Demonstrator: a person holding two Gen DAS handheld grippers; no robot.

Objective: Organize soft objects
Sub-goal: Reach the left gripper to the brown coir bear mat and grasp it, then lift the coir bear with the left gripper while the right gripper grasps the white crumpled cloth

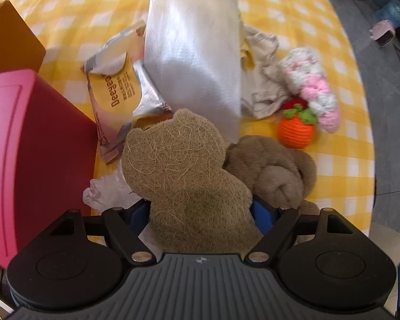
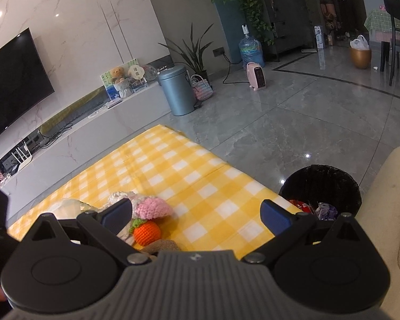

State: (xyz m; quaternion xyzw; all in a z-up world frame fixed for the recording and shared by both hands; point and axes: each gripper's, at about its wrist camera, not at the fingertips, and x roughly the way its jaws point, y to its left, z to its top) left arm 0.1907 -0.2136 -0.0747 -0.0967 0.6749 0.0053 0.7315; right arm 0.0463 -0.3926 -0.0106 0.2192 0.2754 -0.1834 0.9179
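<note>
A flat, tan, bear-shaped fibre pad point(image 1: 184, 170) lies face up on the pile. My left gripper point(image 1: 200, 213) points down over the pad's lower end, with a blue finger point(image 1: 262, 214) close on each side and no visible squeeze. Right of it lie a brown plush toy point(image 1: 274, 168), an orange crochet fruit point(image 1: 296, 130), a pink-and-white crochet piece point(image 1: 314, 88) and a beige cloth point(image 1: 264, 85). My right gripper point(image 2: 197, 213) hangs open and empty over the table's near corner, beside the orange fruit point(image 2: 146, 233) and pink crochet point(image 2: 152, 206).
A silver padded bag point(image 1: 194, 53) and a yellow snack packet point(image 1: 114, 90) lie behind the pad, crumpled white paper point(image 1: 106, 192) to its left. A red box point(image 1: 34, 146) and an orange box point(image 1: 10, 37) stand left. A black bin point(image 2: 322, 189) sits off the checked table point(image 2: 173, 165).
</note>
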